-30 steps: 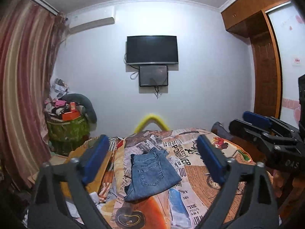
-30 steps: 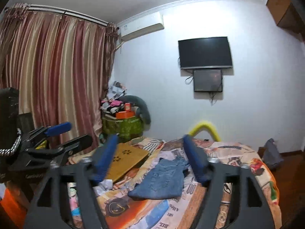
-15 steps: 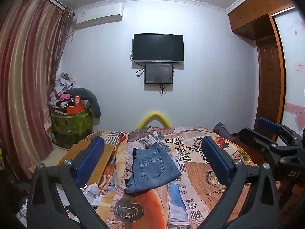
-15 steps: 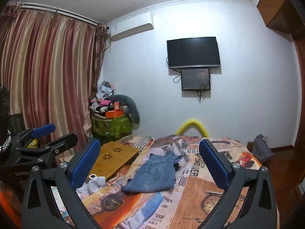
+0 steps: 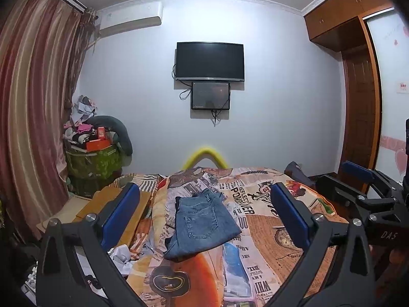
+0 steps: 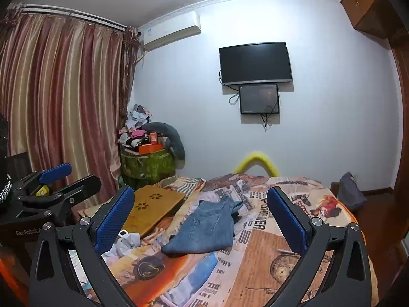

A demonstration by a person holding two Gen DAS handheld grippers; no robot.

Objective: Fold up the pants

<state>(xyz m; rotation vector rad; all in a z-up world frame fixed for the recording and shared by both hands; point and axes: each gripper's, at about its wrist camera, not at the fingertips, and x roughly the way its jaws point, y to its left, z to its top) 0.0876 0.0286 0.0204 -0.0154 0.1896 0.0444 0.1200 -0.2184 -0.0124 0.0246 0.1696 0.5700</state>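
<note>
Folded blue denim pants (image 5: 202, 226) lie on the printed bedspread (image 5: 258, 232); left gripper (image 5: 204, 220) and right gripper (image 6: 204, 223) both gape wide, empty

Left gripper (image 5: 204, 215) and right gripper (image 6: 202, 217) gape wide, empty.

A black television (image 5: 209, 61) hangs on the pale wall (image 5: 281, 102). Just below it is a smaller dark screen (image 5: 210, 95); up to its left, an air conditioner (image 5: 130, 18); farther left, striped curtains (image 5: 33, 102). To its right stands a wooden wardrobe (image 5: 358, 76). Below it lies the bed's newspaper-print bedspread (image 5: 268, 220).
</note>
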